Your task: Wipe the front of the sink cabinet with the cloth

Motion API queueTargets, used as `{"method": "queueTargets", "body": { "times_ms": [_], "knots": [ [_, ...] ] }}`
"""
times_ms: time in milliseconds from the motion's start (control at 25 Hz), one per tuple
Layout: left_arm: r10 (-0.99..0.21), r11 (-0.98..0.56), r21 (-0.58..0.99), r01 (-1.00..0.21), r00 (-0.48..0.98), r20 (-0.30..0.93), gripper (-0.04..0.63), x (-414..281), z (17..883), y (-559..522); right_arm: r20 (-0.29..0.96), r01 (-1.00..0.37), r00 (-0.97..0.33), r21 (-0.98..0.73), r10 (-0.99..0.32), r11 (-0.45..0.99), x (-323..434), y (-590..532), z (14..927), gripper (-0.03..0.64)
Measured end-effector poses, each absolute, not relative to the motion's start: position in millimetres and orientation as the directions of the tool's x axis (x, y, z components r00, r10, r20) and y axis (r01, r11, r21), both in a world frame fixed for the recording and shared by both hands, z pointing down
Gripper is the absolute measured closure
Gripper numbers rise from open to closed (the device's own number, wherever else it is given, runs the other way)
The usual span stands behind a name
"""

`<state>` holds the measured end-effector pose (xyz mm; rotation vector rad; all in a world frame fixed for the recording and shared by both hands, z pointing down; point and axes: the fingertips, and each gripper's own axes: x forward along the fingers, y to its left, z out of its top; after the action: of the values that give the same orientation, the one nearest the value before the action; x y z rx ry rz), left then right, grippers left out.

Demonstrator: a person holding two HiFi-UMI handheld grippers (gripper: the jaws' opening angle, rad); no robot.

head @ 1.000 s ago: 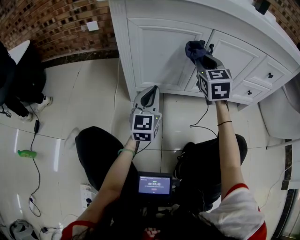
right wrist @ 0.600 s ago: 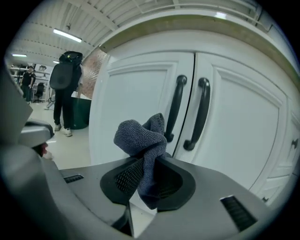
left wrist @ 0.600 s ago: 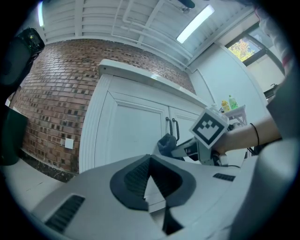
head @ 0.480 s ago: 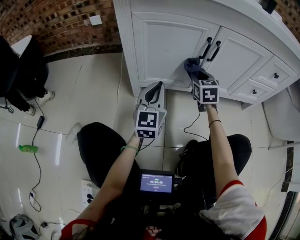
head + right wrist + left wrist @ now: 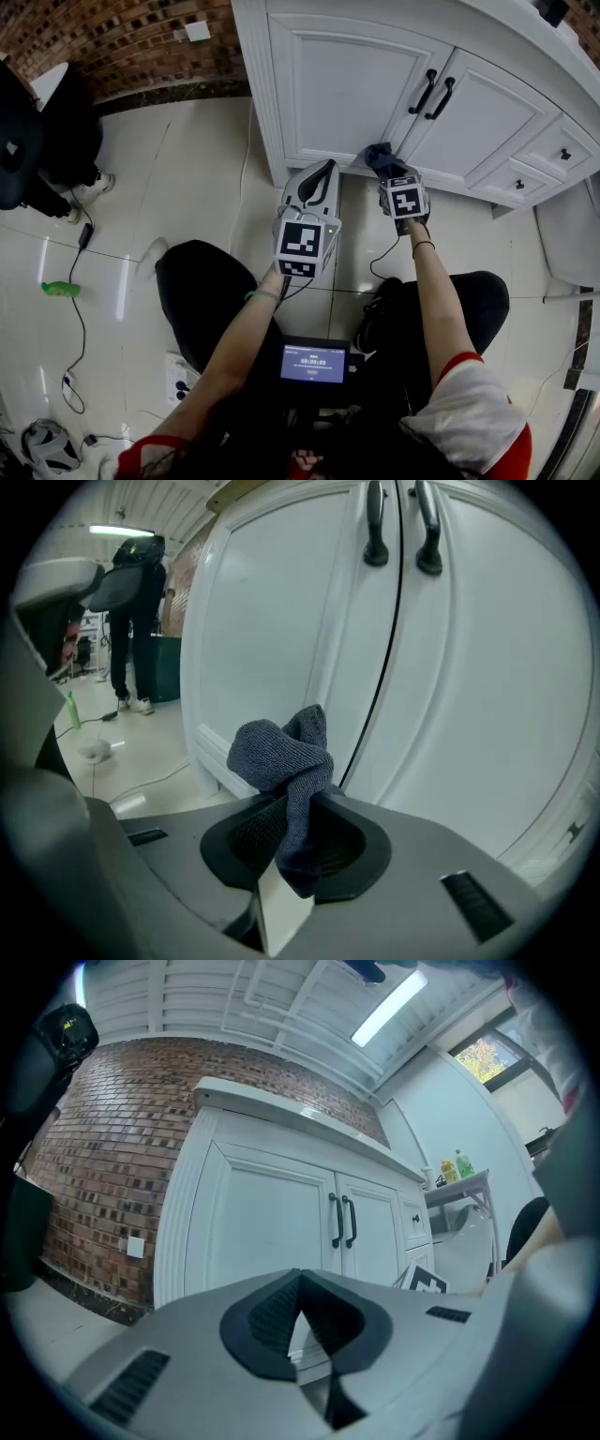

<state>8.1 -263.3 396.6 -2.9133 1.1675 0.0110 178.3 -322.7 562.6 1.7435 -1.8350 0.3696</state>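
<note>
The white sink cabinet [image 5: 347,89] fills the top of the head view, with two black door handles [image 5: 437,94] where its doors meet. My right gripper [image 5: 386,166] is shut on a dark blue cloth [image 5: 379,154] and holds it against the bottom edge of the doors, below the handles. In the right gripper view the bunched cloth [image 5: 286,761] sticks out from the jaws in front of the door seam [image 5: 375,705]. My left gripper [image 5: 314,184] hangs shut and empty just left of it, near the cabinet base; its own view faces the cabinet doors [image 5: 281,1232].
A small drawer with a black knob [image 5: 563,155] sits at the cabinet's right. A brick wall [image 5: 112,47] runs along the back left. Cables [image 5: 80,281] and a green object [image 5: 58,289] lie on the tiled floor. A person's shoe [image 5: 92,190] stands at left. A screen [image 5: 314,363] sits near my knees.
My right gripper has drawn the cloth down the door fronts, from beside the handles to the bottom edge. The left gripper has barely moved.
</note>
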Motion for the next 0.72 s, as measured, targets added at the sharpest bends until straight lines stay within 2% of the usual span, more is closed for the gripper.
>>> {"method": "queueTargets", "body": {
  "times_ms": [320,560,720],
  "knots": [
    [-0.685,-0.728,-0.003,-0.685,0.728,0.011,0.563,17.5,401.3,-264.4,0.638,-0.972,0.013,0.188,-0.770,0.139,186.2,-320.0,596.4,0.531],
    [-0.702,-0.711,0.031,-0.702,0.712,0.025,0.563,31.4,407.8,-267.7,0.594,-0.970,-0.011,0.190,-0.805,0.153,189.7,-311.2,555.3,0.531],
    [-0.699,-0.713,0.057,-0.699,0.715,0.016,0.563,55.5,404.5,-258.2,0.576,-0.970,0.021,0.209,-0.817,0.122,221.3,-292.0,519.9,0.531]
  ]
}}
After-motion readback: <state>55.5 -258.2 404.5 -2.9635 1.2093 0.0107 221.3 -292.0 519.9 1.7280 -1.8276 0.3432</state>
